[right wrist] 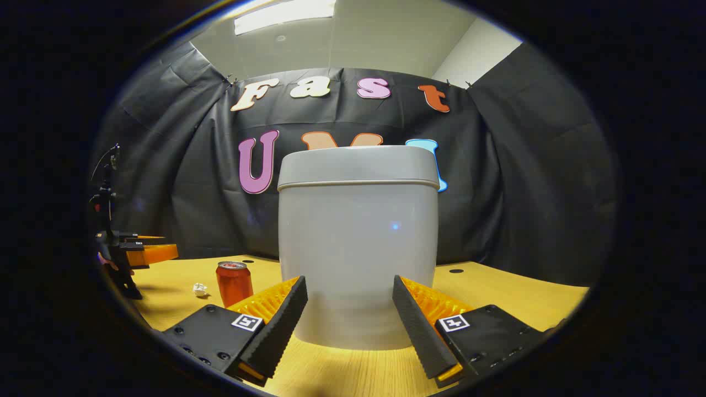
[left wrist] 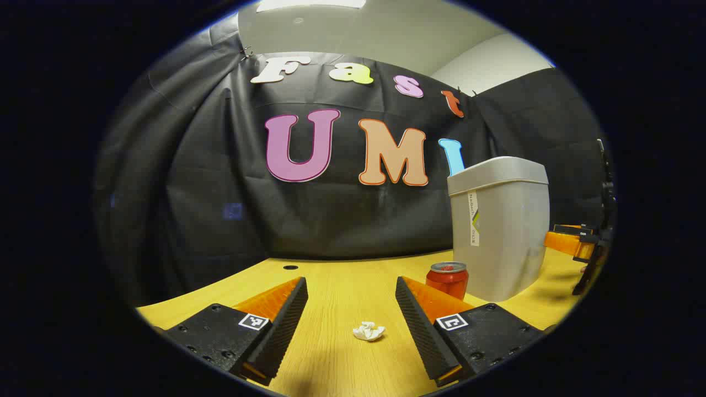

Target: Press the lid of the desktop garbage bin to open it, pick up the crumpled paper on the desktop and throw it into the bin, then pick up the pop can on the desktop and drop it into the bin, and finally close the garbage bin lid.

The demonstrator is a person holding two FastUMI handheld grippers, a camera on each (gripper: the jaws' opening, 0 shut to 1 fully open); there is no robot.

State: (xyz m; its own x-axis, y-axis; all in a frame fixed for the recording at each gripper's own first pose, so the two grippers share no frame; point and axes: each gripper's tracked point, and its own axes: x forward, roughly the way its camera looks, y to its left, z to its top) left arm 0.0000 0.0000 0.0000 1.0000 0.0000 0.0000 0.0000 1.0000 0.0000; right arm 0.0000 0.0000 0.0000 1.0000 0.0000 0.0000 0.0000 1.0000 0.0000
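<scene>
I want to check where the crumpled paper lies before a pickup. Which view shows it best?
The left gripper view: the crumpled paper lies close on the desk, between the open left claw's fingers. In the right gripper view it is a small white speck left of the pop can.

No wording can be read with any certainty. In the left gripper view, at about 3 o'clock, a narrow white label strip (left wrist: pixel 473 218) runs vertically down the garbage bin (left wrist: pixel 499 231); its print seems to be a brand name but is too small to make out. Square black-and-white coded markers (left wrist: pixel 253 321) sit at 7 and 5 o'clock on the left gripper (left wrist: pixel 350 282), and likewise on the right gripper (right wrist: pixel 348 281).
</scene>
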